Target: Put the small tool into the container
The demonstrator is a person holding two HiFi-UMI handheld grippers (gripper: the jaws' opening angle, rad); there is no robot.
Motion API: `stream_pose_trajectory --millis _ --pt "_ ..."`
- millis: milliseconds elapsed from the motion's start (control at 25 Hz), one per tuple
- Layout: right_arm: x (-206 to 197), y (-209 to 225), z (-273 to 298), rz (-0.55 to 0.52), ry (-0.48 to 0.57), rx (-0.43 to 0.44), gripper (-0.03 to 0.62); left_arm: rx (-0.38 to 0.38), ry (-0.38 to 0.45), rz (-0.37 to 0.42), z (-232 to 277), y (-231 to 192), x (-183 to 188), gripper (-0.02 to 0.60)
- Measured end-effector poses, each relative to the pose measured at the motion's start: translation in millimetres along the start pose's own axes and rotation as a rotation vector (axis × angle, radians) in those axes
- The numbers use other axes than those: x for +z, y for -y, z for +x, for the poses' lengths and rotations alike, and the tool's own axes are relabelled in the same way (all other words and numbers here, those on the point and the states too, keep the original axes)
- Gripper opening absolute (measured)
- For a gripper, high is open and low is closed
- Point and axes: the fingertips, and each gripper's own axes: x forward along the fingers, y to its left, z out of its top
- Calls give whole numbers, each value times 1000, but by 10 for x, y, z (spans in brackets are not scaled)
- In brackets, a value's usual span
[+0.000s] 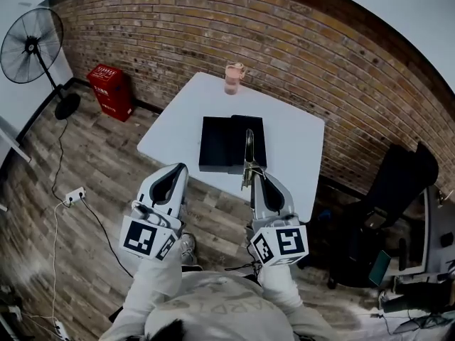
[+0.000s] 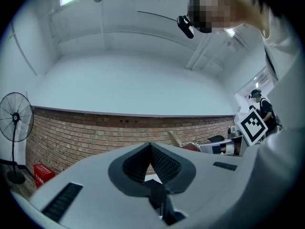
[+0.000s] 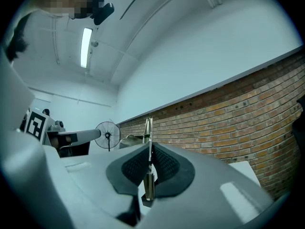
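- Hand-held grippers, two: the left hand-held gripper at lower centre-left of the head view, the right hand-held gripper at lower centre-right.
- Left one: jaws together, nothing between them.
- Right one: jaws clamped on the small tool.
- Small tool, one: thin, metal, standing out past the right jaw tips. In the head view its far end overlaps the right part of the container; contact cannot be told.
- Container, one: black and flat, possibly a box with its lid alongside, at mid-frame on the surface.
- Surface, one: white.
- Cup, one: pink, at the surface's upper edge.
- Fan, one, upper left.
- Red crate, one, just right of the fan.
- Black chair, one, right.
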Motion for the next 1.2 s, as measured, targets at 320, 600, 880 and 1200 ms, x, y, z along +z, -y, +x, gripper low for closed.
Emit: stream_pose_trajectory --millis 320,600,880,1200 --pt "-48 61 737 6 10 -59 11 -57 6 2 516 -644 -42 5" --pt "-87 98 1245 12 19 -130 11 -132 5 -8 921 -1089 -103 5" --pt "-146 116 1639 -3 22 -186 11 -190 11 -19 1209 -1464 -193 5" --pt "-227 116 1885 -5 14 -229 11 -221 16 -39 1381 -1740 -283 5"
